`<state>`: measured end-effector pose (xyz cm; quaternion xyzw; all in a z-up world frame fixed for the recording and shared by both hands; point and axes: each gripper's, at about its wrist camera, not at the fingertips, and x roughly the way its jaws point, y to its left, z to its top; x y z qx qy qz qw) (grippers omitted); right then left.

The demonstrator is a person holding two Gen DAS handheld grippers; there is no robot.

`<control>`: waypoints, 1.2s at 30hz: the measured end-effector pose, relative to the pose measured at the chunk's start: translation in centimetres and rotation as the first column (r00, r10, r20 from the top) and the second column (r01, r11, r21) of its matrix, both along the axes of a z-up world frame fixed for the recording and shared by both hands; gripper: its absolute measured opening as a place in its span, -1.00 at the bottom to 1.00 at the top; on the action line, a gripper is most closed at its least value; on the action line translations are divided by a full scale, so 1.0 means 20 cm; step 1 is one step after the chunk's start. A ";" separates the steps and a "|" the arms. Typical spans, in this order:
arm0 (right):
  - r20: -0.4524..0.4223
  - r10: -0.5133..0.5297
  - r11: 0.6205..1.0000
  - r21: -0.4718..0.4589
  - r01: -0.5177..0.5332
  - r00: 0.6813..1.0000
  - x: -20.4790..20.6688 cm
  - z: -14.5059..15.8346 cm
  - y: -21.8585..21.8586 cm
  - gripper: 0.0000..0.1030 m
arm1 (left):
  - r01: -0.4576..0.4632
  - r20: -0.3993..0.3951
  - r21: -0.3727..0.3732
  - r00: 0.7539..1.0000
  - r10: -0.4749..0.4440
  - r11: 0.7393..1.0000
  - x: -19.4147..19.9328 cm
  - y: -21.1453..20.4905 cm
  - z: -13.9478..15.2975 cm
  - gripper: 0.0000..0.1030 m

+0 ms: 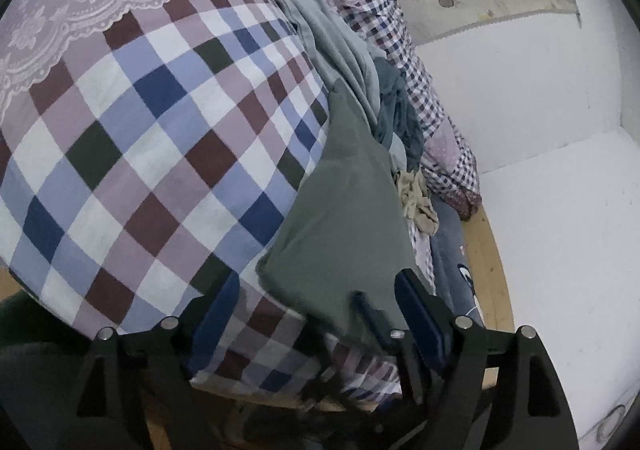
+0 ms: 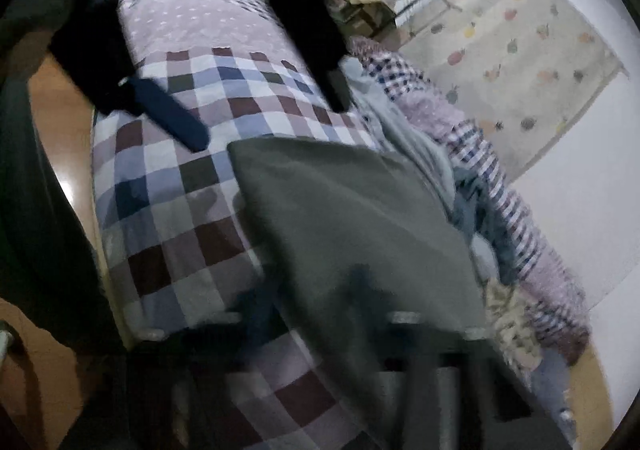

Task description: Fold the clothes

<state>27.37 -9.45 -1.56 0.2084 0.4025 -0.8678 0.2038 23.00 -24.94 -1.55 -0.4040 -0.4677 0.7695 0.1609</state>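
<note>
Below, grey garment on checked quilt, left gripper jaws apart, right gripper's unclear

Left gripper: matte black frame, triangular cut-outs in the linkage arms, round silver pivot pins, dark blue pads on both fingers. Right gripper: blurred; same black frame, silver pins, blue finger pad faintly visible.

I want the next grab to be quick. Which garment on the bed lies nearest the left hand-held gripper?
The plain grey-green garment: it reaches down between the left hand-held gripper's fingers, while the pale grey garment and the dark blue garment lie farther up.
</note>
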 end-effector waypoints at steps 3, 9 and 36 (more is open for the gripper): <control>0.016 -0.004 0.999 -0.037 0.005 1.000 -0.02 0.03 0.01 -0.93 | 0.036 -0.002 0.022 0.999 -0.036 0.999 -0.02 0.06 -0.01 0.65; 0.049 -0.012 0.994 -0.110 0.017 0.999 -0.06 0.09 0.04 -0.94 | 0.092 -0.057 0.049 0.994 -0.090 0.995 -0.07 0.19 0.02 0.67; 0.015 0.014 0.989 -0.147 -0.011 1.000 -0.05 0.12 0.14 -0.71 | 0.082 -0.075 0.017 0.994 -0.081 0.996 -0.35 0.33 0.02 -0.74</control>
